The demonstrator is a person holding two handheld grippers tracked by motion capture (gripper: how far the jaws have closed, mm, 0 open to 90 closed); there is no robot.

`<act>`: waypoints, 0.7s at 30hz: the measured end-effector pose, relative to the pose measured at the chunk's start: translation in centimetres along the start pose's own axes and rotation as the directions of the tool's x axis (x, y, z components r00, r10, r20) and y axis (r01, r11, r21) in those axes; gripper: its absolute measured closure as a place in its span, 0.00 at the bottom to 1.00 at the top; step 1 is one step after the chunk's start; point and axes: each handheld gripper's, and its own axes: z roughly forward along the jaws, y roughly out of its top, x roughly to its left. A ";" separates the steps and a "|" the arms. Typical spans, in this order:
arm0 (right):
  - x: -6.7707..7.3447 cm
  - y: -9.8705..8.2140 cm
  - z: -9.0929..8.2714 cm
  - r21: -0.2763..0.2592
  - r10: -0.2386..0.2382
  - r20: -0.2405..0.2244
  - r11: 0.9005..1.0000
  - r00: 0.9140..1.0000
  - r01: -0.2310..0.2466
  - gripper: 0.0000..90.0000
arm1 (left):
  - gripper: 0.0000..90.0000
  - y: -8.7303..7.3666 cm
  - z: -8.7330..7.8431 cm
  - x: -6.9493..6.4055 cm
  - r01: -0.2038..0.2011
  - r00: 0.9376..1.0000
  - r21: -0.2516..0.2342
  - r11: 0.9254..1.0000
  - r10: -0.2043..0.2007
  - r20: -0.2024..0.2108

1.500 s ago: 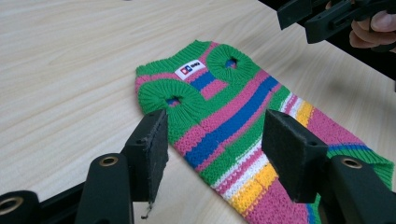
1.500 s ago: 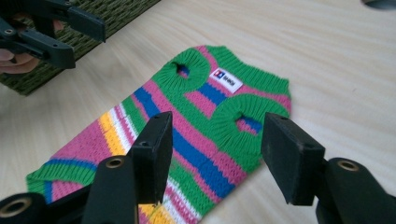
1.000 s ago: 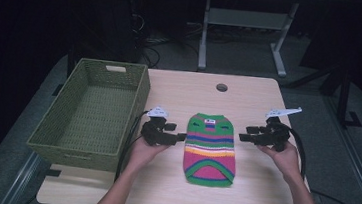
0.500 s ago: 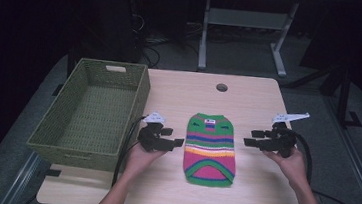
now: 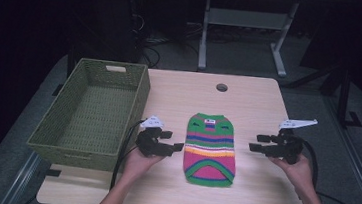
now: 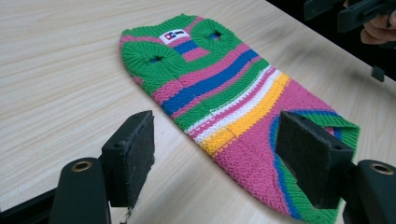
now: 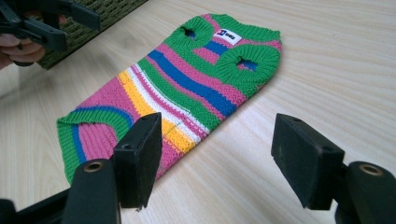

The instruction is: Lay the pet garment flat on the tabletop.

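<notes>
A small striped knitted sweater [image 5: 211,149] lies flat near the middle of the pale wooden bench [image 5: 249,101], its green collar with a white label toward twelve o'clock and its rounded hem toward six o'clock in the high view. Its bands run green, pink, blue, white and yellow, and two green armholes sit just below the collar. The left gripper [image 5: 173,147] is at nine o'clock of the sweater, its tips just beside the garment's edge and pointing toward three o'clock; its jaws stand apart and have just been opening, with nothing pressed between them. In the left gripper view the two black pads frame the lower half of the sweater [image 6: 233,98], which lies on the bench beyond them, untouched. The right gripper [image 5: 259,143] is at three o'clock of the sweater, well apart from it, pointing toward nine o'clock; its jaws are also apart and have just been opening, with only bare bench between them in the right gripper view, the sweater [image 7: 187,84] lying farther off toward eleven o'clock. A green woven basket [image 5: 60,135] stands at nine o'clock on the bench, beyond the left hand [image 5: 138,162]. A round hole [image 5: 221,87] sits in the bench at twelve o'clock.
</notes>
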 end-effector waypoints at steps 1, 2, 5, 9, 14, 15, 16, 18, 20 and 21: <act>0.0 -0.1 0.0 -0.002 0.004 -0.004 1.000 1.000 -0.004 0.37 | 0.31 0.0 0.0 -0.1 -0.005 1.000 0.001 1.000 0.005 0.000; 0.0 -0.3 -0.1 -0.003 0.000 -0.003 1.000 1.000 0.000 0.37 | 0.31 -0.1 -0.1 -0.2 -0.005 1.000 0.004 1.000 0.005 0.000; 0.0 -0.7 -0.3 -0.009 0.004 -0.007 1.000 1.000 -0.004 0.36 | 0.31 -0.3 -0.2 -0.4 -0.014 1.000 0.004 1.000 0.014 0.002; 0.1 -1.1 -0.8 -0.005 0.004 -0.004 1.000 1.000 -0.004 0.35 | 0.30 -0.5 -0.6 -0.6 -0.011 1.000 -0.010 1.000 0.011 0.006; 0.4 -1.6 -1.2 -0.010 0.000 -0.007 1.000 1.000 0.000 0.34 | 0.30 -0.8 -0.9 -0.9 -0.003 1.000 -0.022 1.000 0.003 0.018; 0.5 -1.7 -1.3 -0.008 0.003 -0.007 1.000 1.000 -0.003 0.34 | 0.30 -0.9 -1.0 -1.0 -0.009 1.000 -0.017 1.000 0.009 0.023; 0.5 -1.9 -1.4 -0.012 0.001 -0.007 1.000 1.000 -0.001 0.34 | 0.30 -0.9 -1.0 -1.1 0.000 1.000 -0.013 1.000 0.000 0.027; 0.6 -2.1 -1.4 -0.003 0.002 -0.008 1.000 1.000 -0.002 0.34 | 0.29 -1.1 -1.1 -1.1 -0.007 0.999 -0.014 1.000 0.007 0.032; 0.6 -2.3 -1.6 -0.001 0.000 -0.009 1.000 1.000 0.000 0.33 | 0.29 -1.3 -1.2 -1.2 -0.006 0.999 -0.016 1.000 0.006 0.037; 0.7 -2.4 -1.7 -0.009 0.000 -0.004 1.000 1.000 0.000 0.34 | 0.29 -1.4 -1.2 -1.3 0.000 0.999 -0.016 1.000 0.001 0.036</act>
